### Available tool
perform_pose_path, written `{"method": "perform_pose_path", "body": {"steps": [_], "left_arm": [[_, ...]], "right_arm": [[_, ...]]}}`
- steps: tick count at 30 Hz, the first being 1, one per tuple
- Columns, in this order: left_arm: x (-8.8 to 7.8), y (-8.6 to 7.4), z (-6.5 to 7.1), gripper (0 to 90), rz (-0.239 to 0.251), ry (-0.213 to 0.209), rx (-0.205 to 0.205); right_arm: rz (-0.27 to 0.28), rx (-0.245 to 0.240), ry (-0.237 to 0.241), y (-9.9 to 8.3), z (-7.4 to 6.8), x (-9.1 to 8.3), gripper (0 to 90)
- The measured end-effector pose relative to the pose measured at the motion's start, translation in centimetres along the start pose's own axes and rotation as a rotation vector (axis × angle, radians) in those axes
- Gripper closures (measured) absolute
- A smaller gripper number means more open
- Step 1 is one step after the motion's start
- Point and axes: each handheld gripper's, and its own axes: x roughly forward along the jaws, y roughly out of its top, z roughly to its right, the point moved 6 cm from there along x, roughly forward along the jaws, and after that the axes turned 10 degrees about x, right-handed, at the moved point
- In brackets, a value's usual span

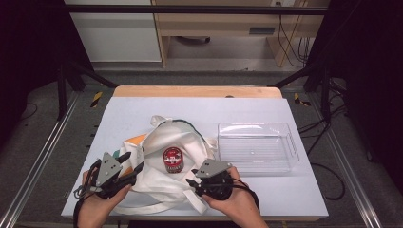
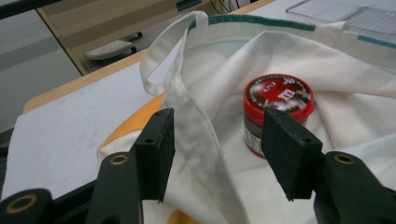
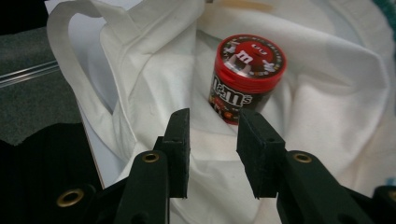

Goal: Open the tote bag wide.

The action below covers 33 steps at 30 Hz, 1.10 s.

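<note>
While both claws hover over the near edge of a white tote bag [image 1: 176, 161], a small red-lidded candy jar [image 1: 173, 159] stands upright on the cloth at the bag's middle. Its long axis runs straight up, lid facing the ceiling, printed label turned toward the person. The bag lies flat and rumpled on the counter [image 1: 142, 109], mouth and green-trimmed rim on the jar's far side, one handle looped beyond it. An orange item [image 1: 136, 139] peeks from under the cloth, left of the jar. A clear plastic tray [image 1: 258, 146] sits right of the jar, likely waiting to receive it.

Left of the jar, the left claw [image 1: 132, 164] points toward it with jaws spread; a fold of cloth rises between them, unpinched. The right claw [image 1: 192, 177], near the jar's right side, also has its jaws apart with nothing gripped, loose cloth lying beneath. Both seem placed to open the bag or reach the jar.
</note>
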Motion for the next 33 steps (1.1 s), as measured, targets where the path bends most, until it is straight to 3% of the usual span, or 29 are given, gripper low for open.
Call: {"method": "perform_pose_path", "body": {"steps": [6,14,27,33], "left_arm": [[1.6,1.5,-0.9,43.2,-0.039,-0.008,0.037],[4.0,1.5,-2.4,42.5,-0.074,-0.036,0.007],[6.3,0.2,-2.8,48.5,-0.15,-0.105,-0.028],[6.9,-0.2,-2.9,51.2,-0.167,-0.113,-0.043]], "right_arm": [[-0.051,0.008,0.054,-0.4,-0.3,1.4,61.6],[-0.089,0.01,0.114,-0.9,-0.4,2.8,54.1],[-0.149,0.03,0.123,-2.1,0.2,4.8,58.3],[-0.158,0.025,0.138,-2.2,0.0,5.2,56.2]]}}
